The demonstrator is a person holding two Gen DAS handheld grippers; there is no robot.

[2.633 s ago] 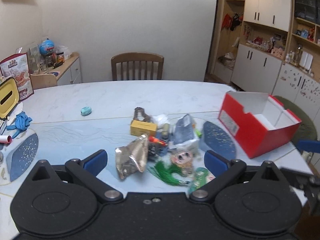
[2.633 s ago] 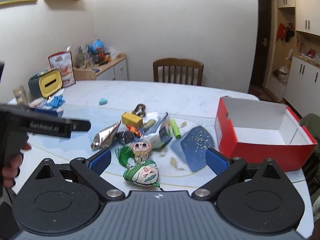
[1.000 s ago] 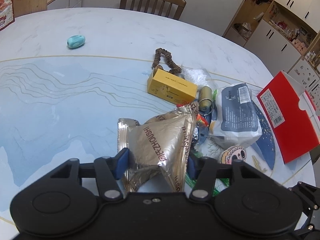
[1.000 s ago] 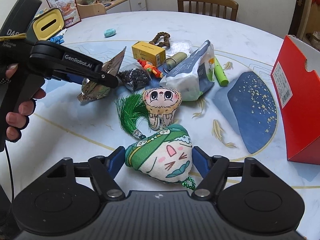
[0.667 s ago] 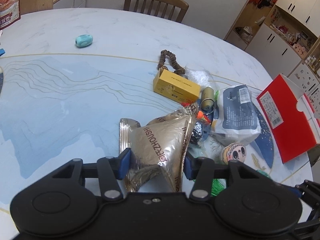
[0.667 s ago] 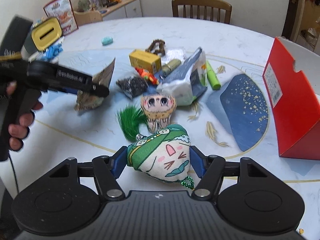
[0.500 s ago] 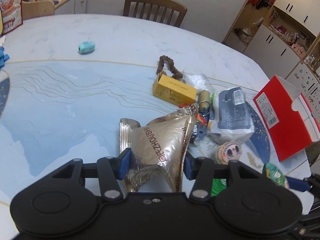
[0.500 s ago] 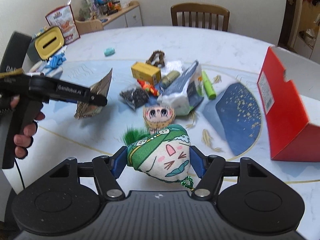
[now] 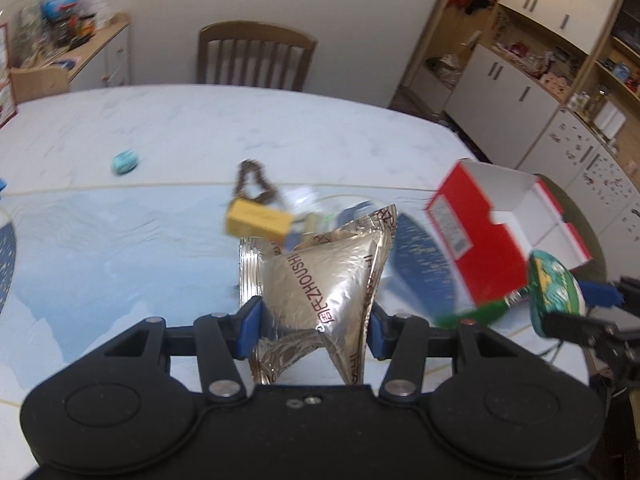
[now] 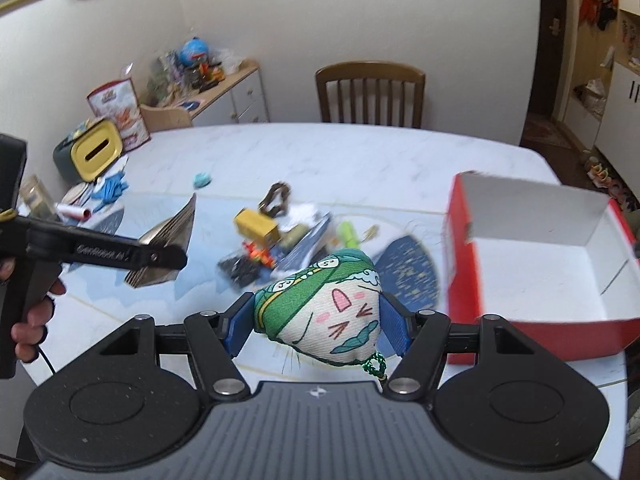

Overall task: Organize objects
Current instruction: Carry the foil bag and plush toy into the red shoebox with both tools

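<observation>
My left gripper [image 9: 314, 324] is shut on a silver foil packet [image 9: 320, 280] and holds it up above the table; the right wrist view shows that packet [image 10: 168, 248] from the side. My right gripper [image 10: 320, 330] is shut on a green and cream cartoon-face pouch [image 10: 324, 316], also lifted; in the left wrist view the pouch [image 9: 554, 292] hangs at the far right. An open red box [image 10: 536, 256] with a white inside stands to the right of the pouch. The red box [image 9: 496, 236] lies ahead and right of the packet.
A pile on the table holds a yellow box [image 10: 256, 226], a bead loop [image 10: 276, 198], a dark bag [image 10: 240, 270], a green tube [image 10: 348, 234] and a grey pouch [image 10: 308, 242]. A teal pebble [image 9: 125, 162] lies apart. A wooden chair [image 10: 370, 94] stands behind; a hand [image 10: 30, 316] grips the left tool.
Both grippers closed on their objects and rose from the table. The foil packet and the green pouch now hang in the air, and both views have swung toward the red box.
</observation>
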